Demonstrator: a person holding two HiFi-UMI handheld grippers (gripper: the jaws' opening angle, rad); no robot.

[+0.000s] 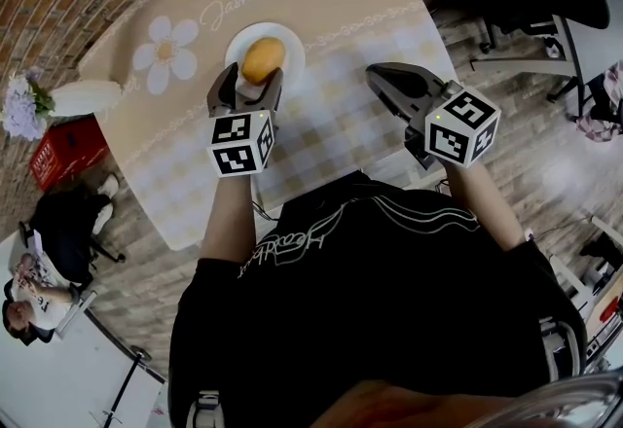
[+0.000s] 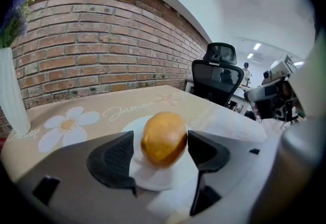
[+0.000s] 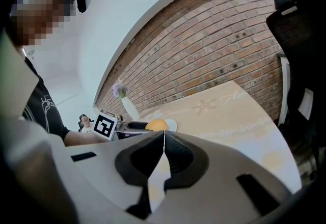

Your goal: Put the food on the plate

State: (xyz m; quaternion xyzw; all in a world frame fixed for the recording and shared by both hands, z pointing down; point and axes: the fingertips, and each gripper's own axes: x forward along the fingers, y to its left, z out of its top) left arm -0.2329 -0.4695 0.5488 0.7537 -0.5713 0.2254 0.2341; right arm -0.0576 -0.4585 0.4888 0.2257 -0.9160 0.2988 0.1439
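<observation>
Round orange-yellow food item (image 2: 164, 138) sits on the round white plate (image 2: 153, 174) between the left gripper's (image 2: 160, 142) parted jaws; recommend straight withdrawal toward 6 o'clock without brushing it; right gripper (image 3: 162, 154) is clenched and empty.

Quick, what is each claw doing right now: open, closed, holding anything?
Left claw: open, either side of the food on the plate, not gripping it.
Right claw: closed, empty.

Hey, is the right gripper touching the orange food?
Apart. The head view shows the right gripper off to the side of the food, with bare tablecloth between them. Its own view shows its jaws together on nothing.
</observation>
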